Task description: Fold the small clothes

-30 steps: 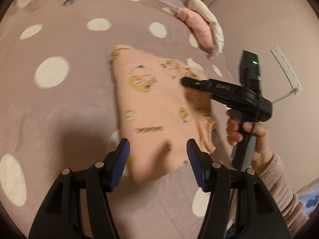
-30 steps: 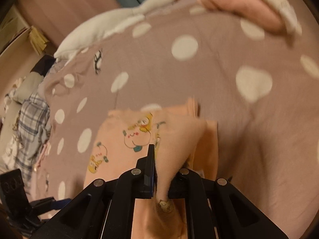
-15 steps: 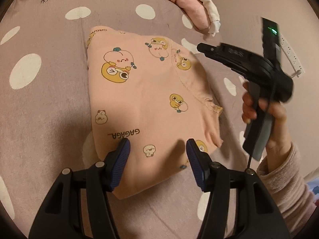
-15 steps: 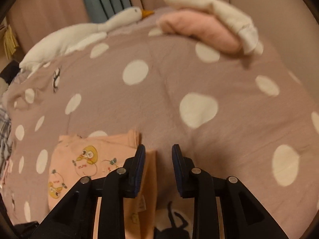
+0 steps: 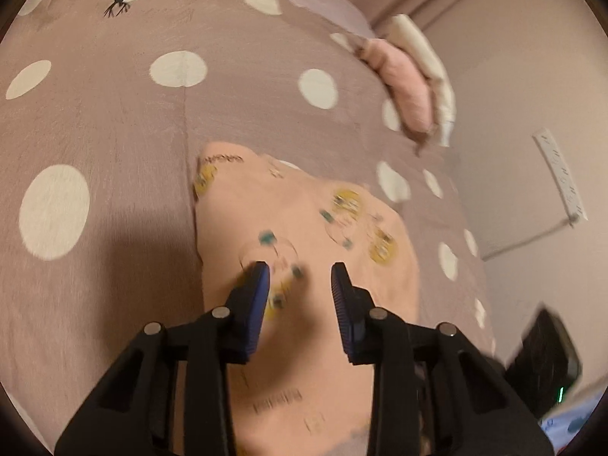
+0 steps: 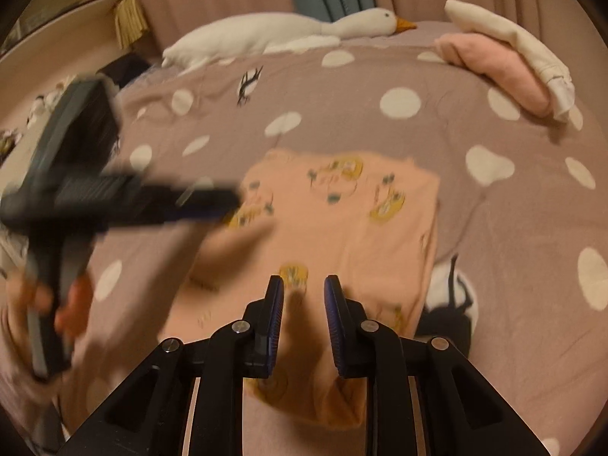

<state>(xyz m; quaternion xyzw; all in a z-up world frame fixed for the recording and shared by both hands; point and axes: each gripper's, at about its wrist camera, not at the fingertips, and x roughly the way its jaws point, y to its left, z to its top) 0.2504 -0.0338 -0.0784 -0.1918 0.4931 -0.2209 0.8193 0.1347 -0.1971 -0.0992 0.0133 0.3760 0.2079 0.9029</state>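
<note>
A small peach garment [image 5: 304, 266] with yellow cartoon prints lies folded flat on the mauve polka-dot bedspread [image 5: 114, 121]. It also shows in the right wrist view [image 6: 342, 220]. My left gripper [image 5: 300, 277] is open and empty, just above the garment's middle. My right gripper [image 6: 303, 290] is open and empty over the garment's near edge. The left gripper appears blurred at the garment's left side in the right wrist view [image 6: 212, 201].
A folded pink garment [image 6: 494, 64] and a folded cream one [image 6: 509, 38] lie stacked at the bed's far right. A white goose plush [image 6: 273, 34] lies along the far edge. A power strip [image 5: 558, 171] hangs on the wall to the right.
My right gripper let go of the garment's flap and drew back to its near edge. My left gripper moved forward over the garment. The garment now lies folded flat.
</note>
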